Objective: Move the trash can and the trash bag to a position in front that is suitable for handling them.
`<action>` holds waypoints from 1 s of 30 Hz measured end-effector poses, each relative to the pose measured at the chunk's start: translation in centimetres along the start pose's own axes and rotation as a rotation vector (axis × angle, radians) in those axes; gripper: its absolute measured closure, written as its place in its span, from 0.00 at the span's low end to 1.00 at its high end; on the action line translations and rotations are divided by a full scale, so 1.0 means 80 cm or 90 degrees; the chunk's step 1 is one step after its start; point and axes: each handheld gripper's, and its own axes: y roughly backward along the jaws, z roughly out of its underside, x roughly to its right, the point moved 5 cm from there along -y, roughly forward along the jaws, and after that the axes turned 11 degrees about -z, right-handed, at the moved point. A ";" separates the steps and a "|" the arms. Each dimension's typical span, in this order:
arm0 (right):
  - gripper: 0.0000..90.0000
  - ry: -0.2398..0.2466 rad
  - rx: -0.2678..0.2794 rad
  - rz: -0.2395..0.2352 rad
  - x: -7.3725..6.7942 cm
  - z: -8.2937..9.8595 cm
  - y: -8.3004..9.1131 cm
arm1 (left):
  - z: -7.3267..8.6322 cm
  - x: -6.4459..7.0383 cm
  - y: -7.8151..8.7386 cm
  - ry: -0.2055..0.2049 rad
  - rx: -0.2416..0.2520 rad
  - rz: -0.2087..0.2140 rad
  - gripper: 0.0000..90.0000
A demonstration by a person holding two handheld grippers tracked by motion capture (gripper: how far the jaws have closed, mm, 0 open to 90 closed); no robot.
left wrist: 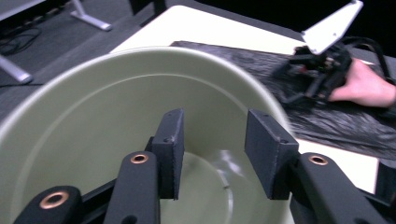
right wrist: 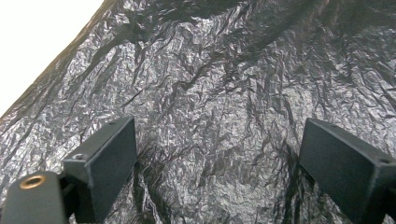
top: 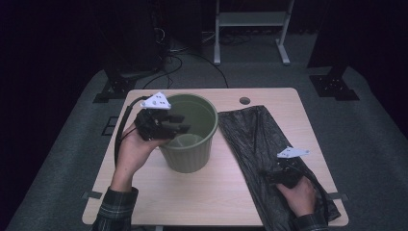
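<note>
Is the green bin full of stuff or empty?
Empty. The green bin stands upright, and the left gripper view shows its bare bottom with nothing inside.

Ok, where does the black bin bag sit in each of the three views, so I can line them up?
High view: black bin bag lies flat on the table's right side, beside the green bin.
Left gripper view: upper right, beyond the bin's rim.
Right gripper view: crinkled plastic under the open jaws.
Shared landmark: the right gripper, over the bag, also in the left gripper view.
</note>
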 end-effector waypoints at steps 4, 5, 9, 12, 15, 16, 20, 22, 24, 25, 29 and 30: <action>0.11 0.000 0.000 0.000 0.000 0.000 0.000 | 0.003 -0.024 0.003 0.018 -0.003 -0.018 0.62; 0.11 0.000 0.000 0.000 0.000 0.000 0.000 | 0.005 -0.032 0.003 0.024 -0.006 -0.023 0.62; 0.11 0.000 0.000 0.000 0.000 0.000 0.000 | 0.011 -0.047 0.004 0.041 -0.012 -0.039 0.62; 0.11 0.000 0.000 0.000 0.000 0.000 0.000 | 0.019 -0.065 0.003 0.053 -0.021 -0.054 0.63; 0.11 0.000 0.000 0.000 0.000 0.000 0.000 | 0.023 -0.075 0.003 0.061 -0.022 -0.063 0.63; 0.11 0.000 0.000 -0.001 0.000 0.000 0.000 | 0.024 -0.080 0.003 0.065 -0.022 -0.069 0.64; 0.11 0.000 0.000 0.000 0.000 0.000 0.000 | 0.032 -0.099 0.004 0.077 -0.032 -0.086 0.64; 0.11 0.000 0.000 0.000 0.000 0.000 0.000 | 0.038 -0.109 0.005 0.083 -0.037 -0.102 0.64; 0.11 0.000 0.000 0.000 0.000 0.000 0.000 | 0.042 -0.115 0.005 0.088 -0.041 -0.112 0.64; 0.11 0.000 0.000 0.000 0.000 0.000 0.000 | 0.046 -0.120 0.005 0.093 -0.049 -0.122 0.64; 0.11 0.000 0.000 0.000 0.000 0.000 0.000 | 0.056 -0.126 -0.001 0.103 -0.064 -0.124 0.65; 0.11 0.000 0.000 0.000 0.000 0.000 0.000 | 0.058 -0.127 -0.003 0.106 -0.065 -0.123 0.66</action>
